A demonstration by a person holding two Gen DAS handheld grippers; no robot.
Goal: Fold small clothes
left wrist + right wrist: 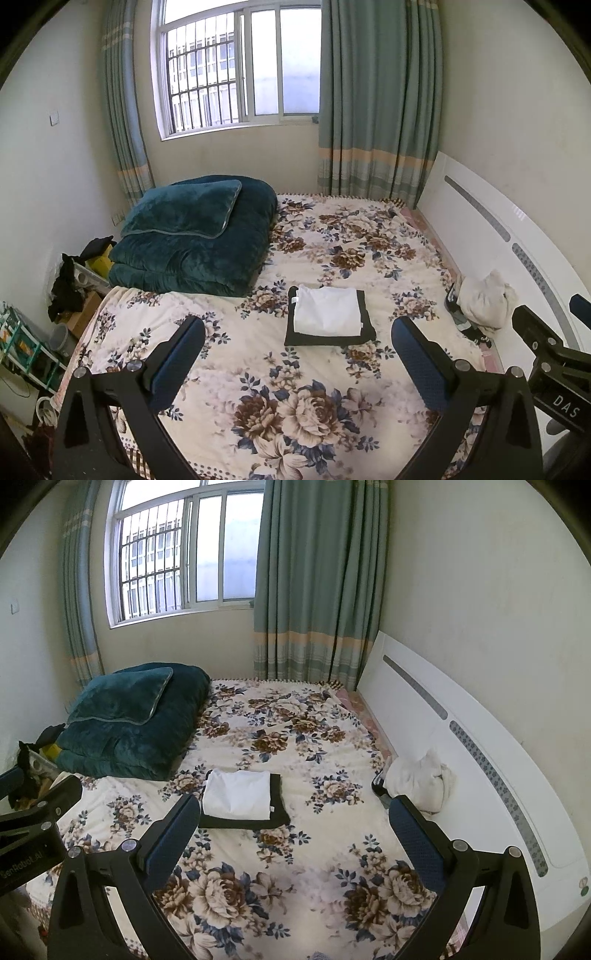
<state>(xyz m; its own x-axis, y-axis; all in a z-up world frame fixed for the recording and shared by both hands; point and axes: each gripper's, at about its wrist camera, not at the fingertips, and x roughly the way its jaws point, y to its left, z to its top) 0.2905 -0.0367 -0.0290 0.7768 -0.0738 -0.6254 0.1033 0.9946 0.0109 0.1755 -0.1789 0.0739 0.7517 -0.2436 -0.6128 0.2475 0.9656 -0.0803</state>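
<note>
Spread wide and holding nothing: left gripper (297, 341), raised above the near part of the bed (258, 354), blue-padded fingers (183, 354) framing flowered bedspread only

Likewise gaping and unloaded: right gripper (295, 823), raised above the bed's near half, closer to the headboard (461, 738) side; also seen from the left wrist camera as a black frame at the right edge (554, 350)

Lying flat around the middle of the bed, well apart from both grippers: folded white garment (328, 312), stacked squarely on a folded black garment (365, 328) whose dark border shows along the near and headboard-side edges; same pair in the right wrist view, white (236, 794) over black (243, 823), partly behind the tip of the right gripper's left finger

Bunched in a loose heap at the headboard-side edge of the bed, touching the white headboard: crumpled cream garment (484, 302) (421, 781), with a small dark item just beside it, too unclear to name

Piled at the far corner on the side away from the headboard: folded teal quilt (195, 251) with a matching teal pillow (184, 208) on top

Behind the far edge of the bed: barred window (221, 70) between green curtains (376, 110)
</note>
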